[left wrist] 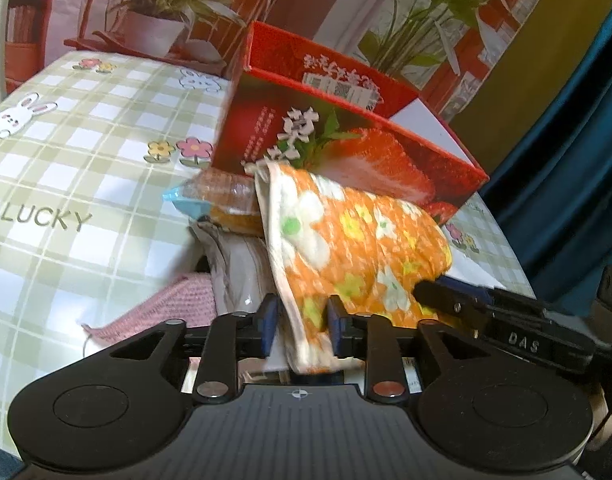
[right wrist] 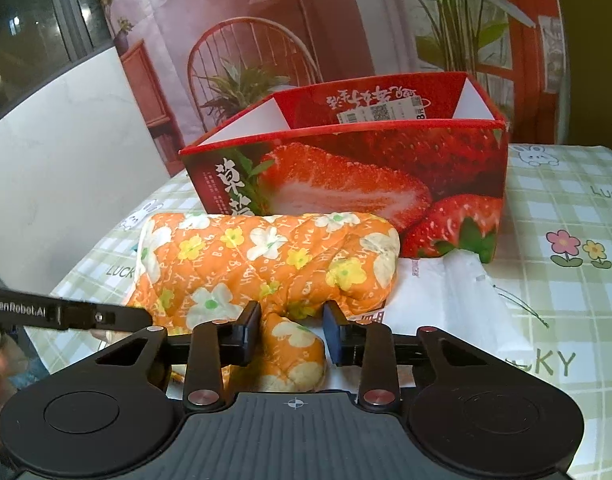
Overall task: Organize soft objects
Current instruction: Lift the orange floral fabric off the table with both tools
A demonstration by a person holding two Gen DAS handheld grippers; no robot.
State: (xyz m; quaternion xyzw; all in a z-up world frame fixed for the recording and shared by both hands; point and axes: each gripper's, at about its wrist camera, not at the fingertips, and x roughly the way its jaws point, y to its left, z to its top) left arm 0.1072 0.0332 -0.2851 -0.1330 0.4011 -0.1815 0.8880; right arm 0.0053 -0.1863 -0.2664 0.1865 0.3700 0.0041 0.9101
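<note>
At the left we see our left gripper (left wrist: 300,322) with the quilted orange floral cloth's (left wrist: 358,240) edge between slightly parted pads. The cloth, soft and puffy, lies on the checked tablecloth (left wrist: 86,168) against the glossy strawberry-printed cardboard box (right wrist: 346,184), whose contents we cannot see. Our right gripper (right wrist: 292,330) pinches a bunched fold.

Printed room-scene backdrop (right wrist: 306,20) behind a green-checked tablecloth (left wrist: 86,160), dark window (right wrist: 34,12) left
</note>
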